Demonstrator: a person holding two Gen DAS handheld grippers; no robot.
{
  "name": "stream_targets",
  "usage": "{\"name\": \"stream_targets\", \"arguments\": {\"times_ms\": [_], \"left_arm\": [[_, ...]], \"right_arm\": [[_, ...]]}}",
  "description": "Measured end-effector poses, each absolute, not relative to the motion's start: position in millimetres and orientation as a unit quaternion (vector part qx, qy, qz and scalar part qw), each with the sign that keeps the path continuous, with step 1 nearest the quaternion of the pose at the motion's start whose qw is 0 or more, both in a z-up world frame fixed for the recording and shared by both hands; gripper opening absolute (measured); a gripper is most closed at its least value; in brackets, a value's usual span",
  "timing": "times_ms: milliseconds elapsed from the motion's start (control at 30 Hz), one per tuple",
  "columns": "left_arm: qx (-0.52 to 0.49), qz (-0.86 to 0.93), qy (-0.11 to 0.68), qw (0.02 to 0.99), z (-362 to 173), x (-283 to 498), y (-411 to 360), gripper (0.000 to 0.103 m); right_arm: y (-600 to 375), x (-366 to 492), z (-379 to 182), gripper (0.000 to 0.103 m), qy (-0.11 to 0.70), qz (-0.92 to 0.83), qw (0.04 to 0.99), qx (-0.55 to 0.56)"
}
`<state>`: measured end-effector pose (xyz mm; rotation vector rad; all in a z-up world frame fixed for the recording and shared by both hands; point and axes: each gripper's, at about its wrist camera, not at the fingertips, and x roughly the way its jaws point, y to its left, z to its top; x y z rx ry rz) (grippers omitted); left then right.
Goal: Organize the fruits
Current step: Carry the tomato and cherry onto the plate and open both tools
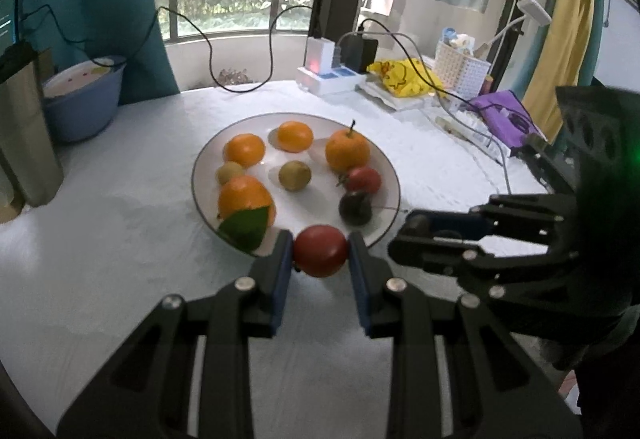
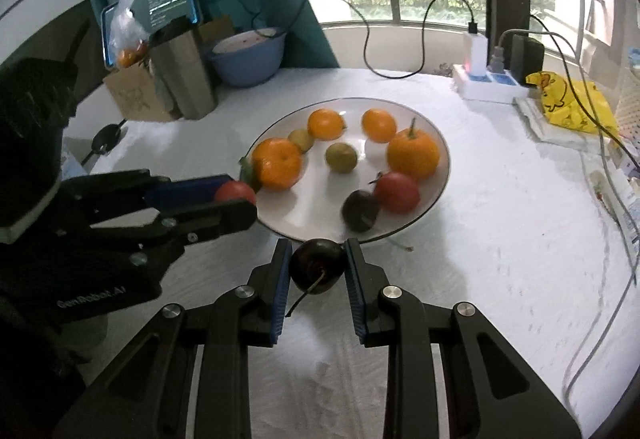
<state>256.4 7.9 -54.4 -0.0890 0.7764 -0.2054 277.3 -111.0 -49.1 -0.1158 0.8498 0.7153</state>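
A white plate [image 1: 384,163] [image 2: 440,179] holds several oranges, two small greenish fruits, a red tomato [image 1: 363,180] [image 2: 397,192] and a dark cherry [image 1: 355,208] [image 2: 360,216]. My left gripper [image 1: 320,251] [image 2: 236,199] is shut on a red tomato [image 1: 321,250] [image 2: 235,192] at the plate's near edge. My right gripper [image 2: 317,266] [image 1: 416,235] is shut on a dark cherry with a stem [image 2: 317,266], just short of the plate's near rim. In the left wrist view the cherry in it is mostly hidden.
White tablecloth [image 1: 120,239]. A blue basin [image 1: 82,99] and cardboard boxes [image 2: 136,95] stand at the far left. A power strip [image 1: 332,77], cables, a yellow bag [image 1: 404,77], a white basket [image 1: 460,71] and a purple item [image 1: 504,115] crowd the far right.
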Motion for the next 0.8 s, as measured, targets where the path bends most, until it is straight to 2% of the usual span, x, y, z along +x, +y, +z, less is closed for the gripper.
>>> {"name": "stream_targets", "arguments": {"times_ms": [800], "left_arm": [[-0.061,-0.1,0.398,0.91,-73.1,290.4,17.9,0.03]], "right_arm": [[-82.5,333.6,-47.1,0.028,0.388,0.35,0.85,-0.061]]}}
